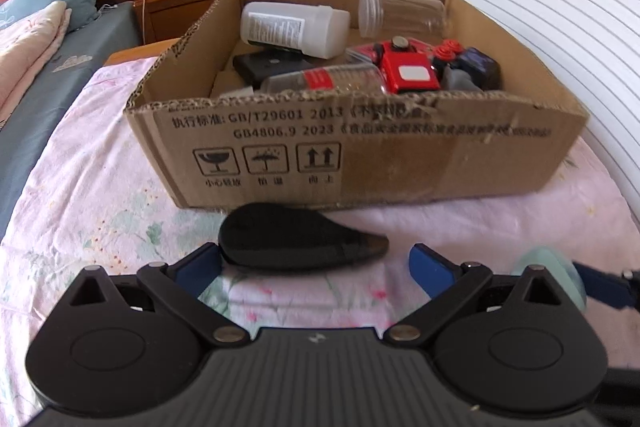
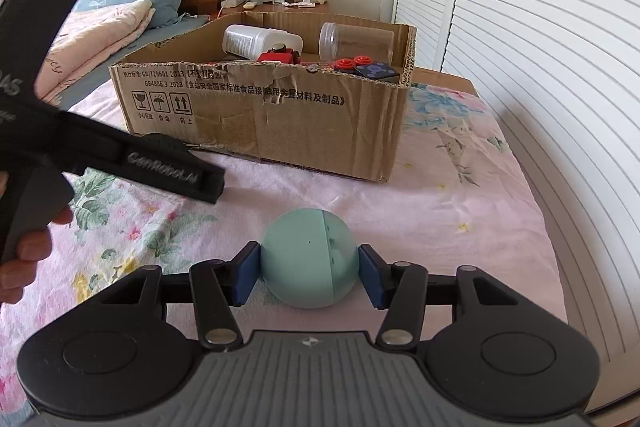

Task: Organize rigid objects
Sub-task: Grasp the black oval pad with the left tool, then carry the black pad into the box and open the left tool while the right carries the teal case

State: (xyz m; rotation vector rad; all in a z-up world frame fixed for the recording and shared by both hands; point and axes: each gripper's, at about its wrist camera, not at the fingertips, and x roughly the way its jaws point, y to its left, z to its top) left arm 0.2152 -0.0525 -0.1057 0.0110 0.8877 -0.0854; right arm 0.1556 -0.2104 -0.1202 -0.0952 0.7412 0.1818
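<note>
Flowered bedspread [image 2: 460,187], cardboard box [image 2: 304,131] beyond teal ball [image 2: 308,259], black case [image 1: 296,243].

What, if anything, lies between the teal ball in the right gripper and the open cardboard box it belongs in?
Nothing visible lies on the bedsheet between them. The right gripper is shut on the teal ball; only the cardboard box itself intervenes, its near wall to be cleared. The left gripper sits off to the side.

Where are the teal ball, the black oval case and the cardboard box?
teal ball [image 2: 308,259], right wrist view, middle of its front face.
black oval case [image 1: 288,239], left wrist view, centre of its top.
cardboard box [image 1: 400,163], left wrist view, bare front wall.
</note>
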